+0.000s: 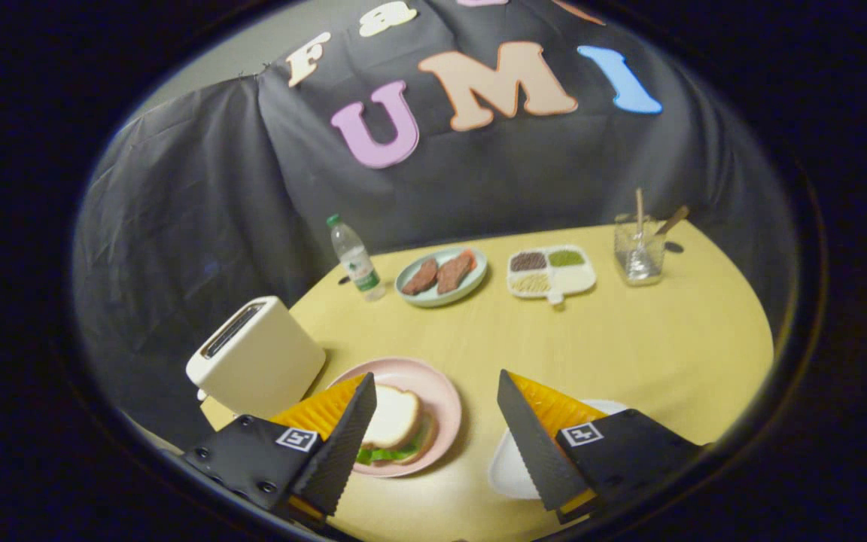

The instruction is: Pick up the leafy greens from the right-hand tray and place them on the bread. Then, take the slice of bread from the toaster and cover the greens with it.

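A pink plate point(441, 395) lies just ahead of my left finger. On it sits a sandwich: a top slice of bread point(393, 415) over leafy greens point(382, 454) that peek out at the near edge, with another slice under them. The white toaster point(257, 358) stands to the left of the plate, its slot facing up. A white tray point(512, 468) lies under and behind my right finger, mostly hidden. My gripper point(437, 429) hovers open above the table, nothing between its fingers. The left finger point(343, 444) overlaps the sandwich's left side.
At the back of the yellow table point(629, 339) stand a water bottle point(356, 260), a pale green plate with two brown meat pieces point(441, 276), a white divided dish of fillings point(552, 271) and a glass with sticks point(639, 248). Black cloth closes the booth behind.
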### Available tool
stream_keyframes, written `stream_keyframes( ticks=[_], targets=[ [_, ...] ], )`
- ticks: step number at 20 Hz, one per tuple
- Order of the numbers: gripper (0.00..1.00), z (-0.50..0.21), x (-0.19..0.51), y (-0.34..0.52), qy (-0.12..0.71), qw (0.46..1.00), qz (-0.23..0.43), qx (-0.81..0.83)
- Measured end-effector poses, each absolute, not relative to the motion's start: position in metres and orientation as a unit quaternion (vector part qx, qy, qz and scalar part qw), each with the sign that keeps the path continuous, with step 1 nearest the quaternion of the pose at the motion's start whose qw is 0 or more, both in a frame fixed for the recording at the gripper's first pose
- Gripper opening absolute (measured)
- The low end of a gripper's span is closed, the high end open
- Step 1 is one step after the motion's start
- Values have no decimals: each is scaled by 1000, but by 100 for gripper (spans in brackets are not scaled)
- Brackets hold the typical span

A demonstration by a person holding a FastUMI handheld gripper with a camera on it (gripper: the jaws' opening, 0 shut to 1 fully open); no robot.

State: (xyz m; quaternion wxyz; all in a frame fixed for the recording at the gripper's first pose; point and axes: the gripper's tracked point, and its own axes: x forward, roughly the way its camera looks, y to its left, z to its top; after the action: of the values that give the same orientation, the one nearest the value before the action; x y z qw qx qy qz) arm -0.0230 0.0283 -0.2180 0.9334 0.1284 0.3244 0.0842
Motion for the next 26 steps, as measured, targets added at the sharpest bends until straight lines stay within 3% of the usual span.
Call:
stream_keyframes(
  ticks=[13, 21, 26],
  targets=[
    [100, -141, -21, -140, 109, 993, 10, -30],
    [100, -183, -33, -232, 92, 994, -52, -28],
    [100, -100, -35, -235, 18, 995, -98, 6]
  ],
)
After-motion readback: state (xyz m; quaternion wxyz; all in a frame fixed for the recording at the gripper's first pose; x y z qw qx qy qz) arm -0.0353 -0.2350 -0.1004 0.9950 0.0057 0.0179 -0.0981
